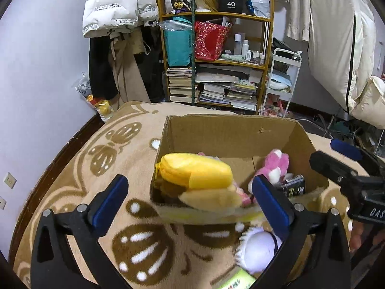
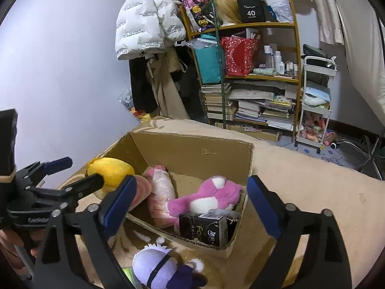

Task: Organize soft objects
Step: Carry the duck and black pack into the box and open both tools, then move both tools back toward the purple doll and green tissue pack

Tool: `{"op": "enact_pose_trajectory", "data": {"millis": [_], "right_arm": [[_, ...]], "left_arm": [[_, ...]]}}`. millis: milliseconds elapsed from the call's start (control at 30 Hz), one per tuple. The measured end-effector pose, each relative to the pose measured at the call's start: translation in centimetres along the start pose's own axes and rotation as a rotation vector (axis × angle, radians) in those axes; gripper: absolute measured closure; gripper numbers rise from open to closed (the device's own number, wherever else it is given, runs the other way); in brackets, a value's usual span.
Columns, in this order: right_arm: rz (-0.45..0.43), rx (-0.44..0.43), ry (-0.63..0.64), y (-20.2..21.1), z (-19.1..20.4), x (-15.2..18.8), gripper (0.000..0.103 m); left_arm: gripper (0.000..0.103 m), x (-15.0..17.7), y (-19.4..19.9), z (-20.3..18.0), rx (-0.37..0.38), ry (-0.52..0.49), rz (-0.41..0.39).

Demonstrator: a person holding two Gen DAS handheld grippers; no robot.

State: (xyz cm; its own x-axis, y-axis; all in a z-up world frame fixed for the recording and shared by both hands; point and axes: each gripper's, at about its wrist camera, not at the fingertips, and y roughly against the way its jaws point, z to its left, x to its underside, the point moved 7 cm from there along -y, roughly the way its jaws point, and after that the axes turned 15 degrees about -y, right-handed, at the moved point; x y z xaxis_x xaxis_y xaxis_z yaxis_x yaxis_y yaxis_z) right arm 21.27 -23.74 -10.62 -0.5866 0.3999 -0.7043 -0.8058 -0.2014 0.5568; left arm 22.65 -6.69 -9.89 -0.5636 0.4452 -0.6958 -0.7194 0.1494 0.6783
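Both claws, left (image 1: pixel 190 204) and right (image 2: pixel 190 207), hang released above the box (image 2: pixel 192 149). The purple plush toy (image 2: pixel 156 267) lies at lower centre, on the blanket before the box. It looks light and squashy; pinching its round body should hold.

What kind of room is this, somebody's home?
Most likely a lived-in bedroom: a patterned blanket under the cardboard box, a wooden shelf stacked with books and bottles, and a white puffer jacket hanging by the wall.
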Motion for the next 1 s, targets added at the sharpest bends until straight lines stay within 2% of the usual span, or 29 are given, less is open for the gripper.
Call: {"op": "enact_pose_trajectory", "data": {"millis": [233,333,433,667,1000], "right_arm": [[-0.013,-0.002,-0.007,2.1,0.3,0.3,0.000],[-0.011,-0.002,-0.006,2.8,0.5,0.5,0.000],[-0.005,-0.001,-0.006,3.4,0.7,0.9,0.000],[0.036,0.007,0.013,4.4,0.9,2.2,0.000],[0.113,0.030,0.002,5.3,0.3,4.8,0.000]], "left_arm": [[0.001,1.0,2.9,-0.4,-0.006,-0.008,0.004],[0.001,1.7,4.1,-1.0,0.029,-0.018,0.003],[0.001,2.1,5.1,-1.4,0.032,-0.018,0.006],[0.001,3.5,6.2,-2.1,0.040,-0.048,0.055],[0.001,6.2,6.2,-2.4,0.066,-0.023,0.145]]}}
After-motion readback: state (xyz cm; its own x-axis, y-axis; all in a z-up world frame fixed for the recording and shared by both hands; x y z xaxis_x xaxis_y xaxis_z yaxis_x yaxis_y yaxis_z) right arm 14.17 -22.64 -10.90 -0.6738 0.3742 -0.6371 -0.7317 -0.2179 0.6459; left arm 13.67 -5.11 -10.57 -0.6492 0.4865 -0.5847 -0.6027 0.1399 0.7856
